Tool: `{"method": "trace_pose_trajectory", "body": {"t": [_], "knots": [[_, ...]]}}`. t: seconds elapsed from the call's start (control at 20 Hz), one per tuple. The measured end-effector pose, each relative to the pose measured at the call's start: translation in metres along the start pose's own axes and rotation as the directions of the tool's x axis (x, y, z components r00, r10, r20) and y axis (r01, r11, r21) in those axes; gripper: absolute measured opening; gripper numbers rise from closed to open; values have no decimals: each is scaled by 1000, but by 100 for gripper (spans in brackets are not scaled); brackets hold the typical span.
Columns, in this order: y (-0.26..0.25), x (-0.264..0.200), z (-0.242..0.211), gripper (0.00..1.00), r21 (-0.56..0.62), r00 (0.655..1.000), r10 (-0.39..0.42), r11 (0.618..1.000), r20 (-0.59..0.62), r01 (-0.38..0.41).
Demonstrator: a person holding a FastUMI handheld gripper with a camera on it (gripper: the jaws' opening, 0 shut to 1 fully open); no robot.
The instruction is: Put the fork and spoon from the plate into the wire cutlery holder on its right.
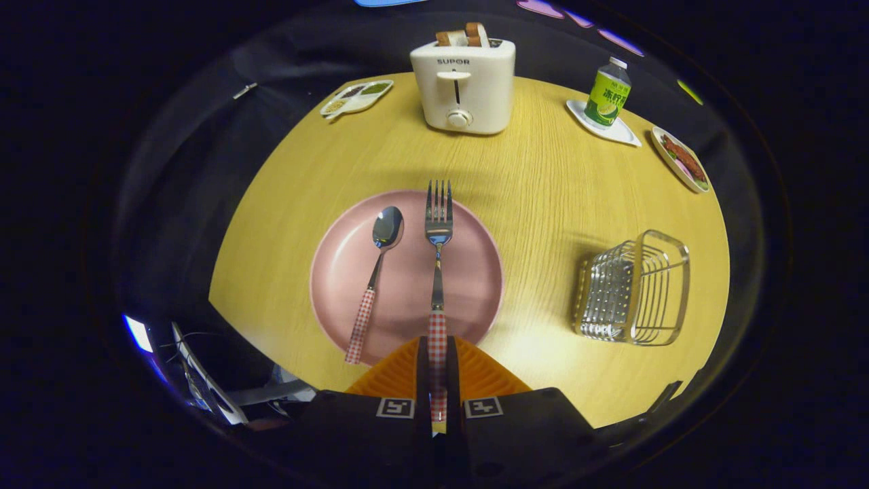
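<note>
Gripper point(438, 370) clenched on one fork point(438, 224)'s handle. One spoon point(381, 261) lies on the plate point(475, 272). One wire holder point(635, 288) stands at three o'clock.

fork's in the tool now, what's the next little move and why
Probably lift the fork straight up off the pink plate. The tool looks shut on its checked handle, while the spoon lies close beside it on the plate. A clean rise should clear the spoon before carrying the fork over to the wire cutlery holder.
</note>
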State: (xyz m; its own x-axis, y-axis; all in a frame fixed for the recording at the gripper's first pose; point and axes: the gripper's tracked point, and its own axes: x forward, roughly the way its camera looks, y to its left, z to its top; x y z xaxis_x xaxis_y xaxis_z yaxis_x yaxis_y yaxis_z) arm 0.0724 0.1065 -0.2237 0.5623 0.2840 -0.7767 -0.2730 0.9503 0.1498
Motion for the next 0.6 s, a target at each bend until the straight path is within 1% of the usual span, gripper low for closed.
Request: {"method": "trace_pose_trajectory", "body": {"t": [0.05,0.2,0.35,0.4,0.5,0.6], "knots": [[-10,-17,1,12,-30,1000,10,1000,-1,-10],[-55,-69,1,12,-72,1000,-14,997,-27,12],[-102,-103,-17,12,-61,986,-46,997,-163,37],[-117,-109,-22,12,-76,977,-67,996,-204,53],[-142,-114,-34,12,-117,947,-108,990,-302,76],[-156,-112,-45,12,-127,909,-114,990,-401,68]]}}
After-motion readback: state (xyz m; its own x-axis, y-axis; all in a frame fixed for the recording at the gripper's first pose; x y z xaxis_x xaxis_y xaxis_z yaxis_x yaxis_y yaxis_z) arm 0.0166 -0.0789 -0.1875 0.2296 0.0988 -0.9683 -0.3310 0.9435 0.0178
